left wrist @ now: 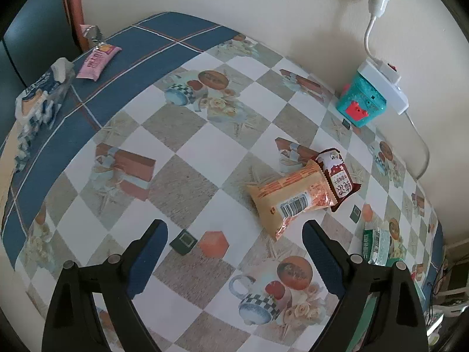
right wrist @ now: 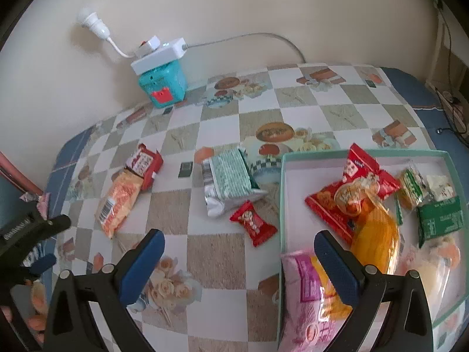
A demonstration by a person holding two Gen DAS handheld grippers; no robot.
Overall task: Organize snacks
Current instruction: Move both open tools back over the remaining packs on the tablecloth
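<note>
My left gripper (left wrist: 234, 228) is open and empty above the checkered tablecloth. An orange snack pack (left wrist: 288, 198) lies just ahead to its right, under a dark red pack (left wrist: 337, 176). A pink pack (left wrist: 98, 60) lies far left. My right gripper (right wrist: 239, 240) is open and empty. A green-rimmed white box (right wrist: 283, 199) at right holds several snacks, with a pink pack (right wrist: 304, 299) at its near edge. Outside the box lie a small red candy pack (right wrist: 253, 223), a green-white pack (right wrist: 228, 180), the orange pack (right wrist: 117, 202) and the dark red pack (right wrist: 145, 164).
A teal toy box (left wrist: 362, 102) with a white power strip (left wrist: 387, 83) on top stands by the wall; it also shows in the right wrist view (right wrist: 162, 85). A tissue pack (left wrist: 44, 94) lies at the far left edge. A chair (left wrist: 35, 26) stands beyond the table.
</note>
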